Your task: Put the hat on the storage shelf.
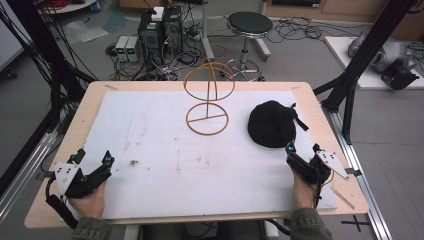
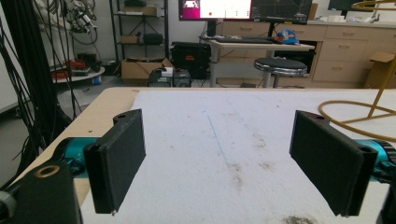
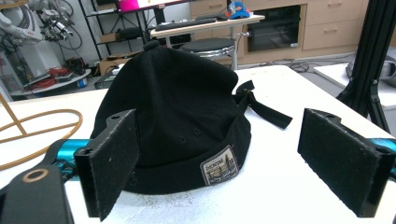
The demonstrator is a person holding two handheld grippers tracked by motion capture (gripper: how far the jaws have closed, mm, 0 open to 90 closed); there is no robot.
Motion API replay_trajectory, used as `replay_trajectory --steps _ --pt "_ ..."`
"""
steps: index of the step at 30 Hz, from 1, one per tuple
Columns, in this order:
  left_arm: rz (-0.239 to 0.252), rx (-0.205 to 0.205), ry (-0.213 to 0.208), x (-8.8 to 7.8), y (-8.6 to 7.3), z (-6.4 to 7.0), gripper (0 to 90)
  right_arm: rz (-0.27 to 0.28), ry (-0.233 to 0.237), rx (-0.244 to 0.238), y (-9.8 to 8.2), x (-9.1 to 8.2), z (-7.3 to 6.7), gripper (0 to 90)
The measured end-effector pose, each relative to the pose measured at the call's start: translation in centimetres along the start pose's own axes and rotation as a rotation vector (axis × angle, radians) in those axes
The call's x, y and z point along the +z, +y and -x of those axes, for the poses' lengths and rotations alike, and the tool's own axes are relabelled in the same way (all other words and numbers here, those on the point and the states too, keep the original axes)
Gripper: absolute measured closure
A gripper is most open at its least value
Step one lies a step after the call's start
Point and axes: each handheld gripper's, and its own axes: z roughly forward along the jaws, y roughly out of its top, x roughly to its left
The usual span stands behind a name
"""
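The black cap (image 3: 177, 126) lay just ahead of the right gripper (image 3: 233, 163), whose jaws stood released and empty.

A high view looks forward and down over the whole table (image 1: 115, 90), while each gripper view sits low and close above its surface, facing the far room, the right one near the black cap (image 3: 177, 121), both sharing the wire stand (image 2: 369, 107) with the high view.

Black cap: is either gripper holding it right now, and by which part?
Nothing is held. The right gripper is open just short of the black cap; the left gripper is open over bare mat.
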Motion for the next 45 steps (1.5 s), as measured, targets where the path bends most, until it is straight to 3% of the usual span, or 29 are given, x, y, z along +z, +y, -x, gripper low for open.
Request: replay_trajectory --steps 37,45 --pt "0.004 0.003 0.005 0.05 0.05 0.27 19.6 -0.002 0.004 -0.01 0.05 0.01 -0.13 12.4" --pt "0.0 0.007 0.001 0.09 0.05 0.33 19.6 0.007 0.016 -0.064 0.44 0.5 -0.26 12.5"
